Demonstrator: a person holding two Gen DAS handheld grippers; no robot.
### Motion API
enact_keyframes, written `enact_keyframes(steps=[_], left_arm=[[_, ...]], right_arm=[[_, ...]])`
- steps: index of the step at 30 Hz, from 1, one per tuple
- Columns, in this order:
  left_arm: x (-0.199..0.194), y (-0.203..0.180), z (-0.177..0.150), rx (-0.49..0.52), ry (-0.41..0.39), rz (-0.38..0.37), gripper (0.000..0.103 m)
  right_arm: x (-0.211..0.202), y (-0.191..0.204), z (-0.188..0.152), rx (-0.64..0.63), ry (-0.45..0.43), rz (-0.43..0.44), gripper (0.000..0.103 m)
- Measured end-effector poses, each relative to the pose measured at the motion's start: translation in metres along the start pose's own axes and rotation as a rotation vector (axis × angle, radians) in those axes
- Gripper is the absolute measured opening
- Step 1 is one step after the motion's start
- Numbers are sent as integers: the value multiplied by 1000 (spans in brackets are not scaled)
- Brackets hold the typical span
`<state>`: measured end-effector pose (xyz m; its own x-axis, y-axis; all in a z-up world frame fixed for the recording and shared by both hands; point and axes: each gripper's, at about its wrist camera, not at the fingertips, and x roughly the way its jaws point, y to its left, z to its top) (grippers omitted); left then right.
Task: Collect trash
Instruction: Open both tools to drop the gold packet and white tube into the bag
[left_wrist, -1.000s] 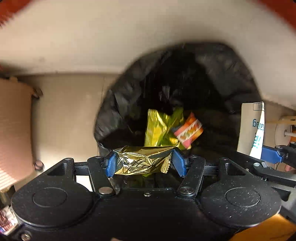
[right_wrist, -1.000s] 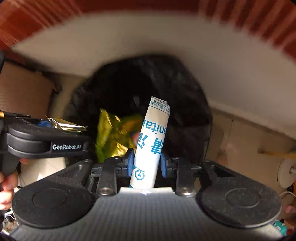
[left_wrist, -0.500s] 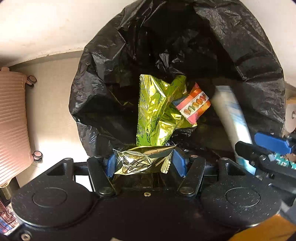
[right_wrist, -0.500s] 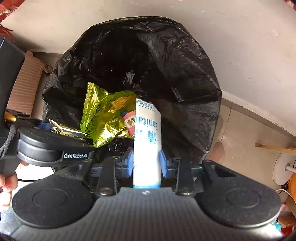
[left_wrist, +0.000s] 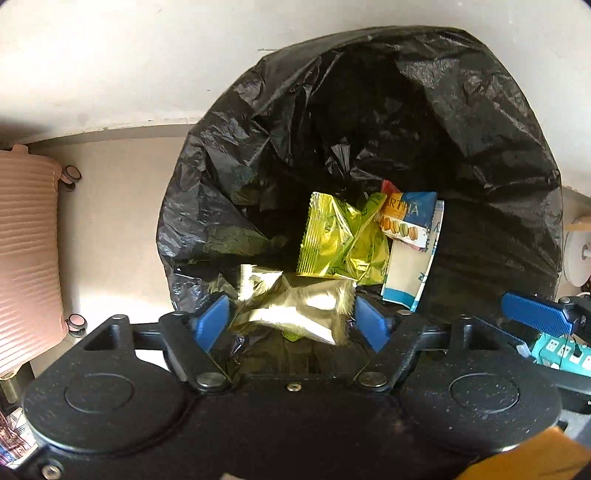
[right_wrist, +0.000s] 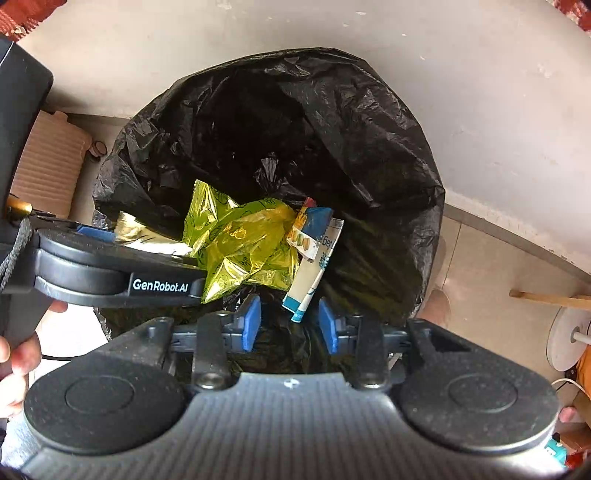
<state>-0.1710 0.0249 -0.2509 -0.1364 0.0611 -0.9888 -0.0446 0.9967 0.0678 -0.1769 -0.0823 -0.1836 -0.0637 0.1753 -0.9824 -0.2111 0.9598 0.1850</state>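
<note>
Left wrist view. Left gripper (left_wrist: 291, 319): pointing down over the open mouth of a black bin bag (left_wrist: 480, 122); jaws just opened, blue pads standing clear of a gold foil wrapper (left_wrist: 295, 308) that sits loose between them, blurred, seemingly dropping. Deeper in the bag: a yellow-green foil packet (left_wrist: 332, 240), a small macaron-print packet (left_wrist: 404, 218), a white and blue tube-like packet (left_wrist: 406, 277). One blue pad of the right gripper (left_wrist: 535, 314) at the right edge. Pink ribbed object (left_wrist: 26, 251) on the floor at left.

Right wrist view. Right gripper (right_wrist: 290, 325): also aimed into the bin bag (right_wrist: 369, 122); jaws just opened to a moderate width, nothing pressed between the pads. White and blue packet (right_wrist: 310, 280) lying free just beyond the pads, leaning on the yellow-green packet (right_wrist: 243, 243) and the macaron packet (right_wrist: 306, 229). Left gripper (right_wrist: 110, 236) crossing at left, gold wrapper (right_wrist: 144, 232) at its tip. Part of a hand (right_wrist: 18, 354) at the left edge.

Step in hand, as judged: release of both items into the bag; the white and blue packet down, the gold wrapper barely clear. Next move calls for: lifting both grippers straight up, clear of the thin bag rim, then seeking more trash.
</note>
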Motion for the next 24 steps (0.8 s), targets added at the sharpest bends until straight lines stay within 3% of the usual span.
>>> enact_keyframes(steps=[24], left_arm=[[-19,1,6,35,-58,-21,87]], right_arm=[[-14,-3,1,61,-53,8,66]])
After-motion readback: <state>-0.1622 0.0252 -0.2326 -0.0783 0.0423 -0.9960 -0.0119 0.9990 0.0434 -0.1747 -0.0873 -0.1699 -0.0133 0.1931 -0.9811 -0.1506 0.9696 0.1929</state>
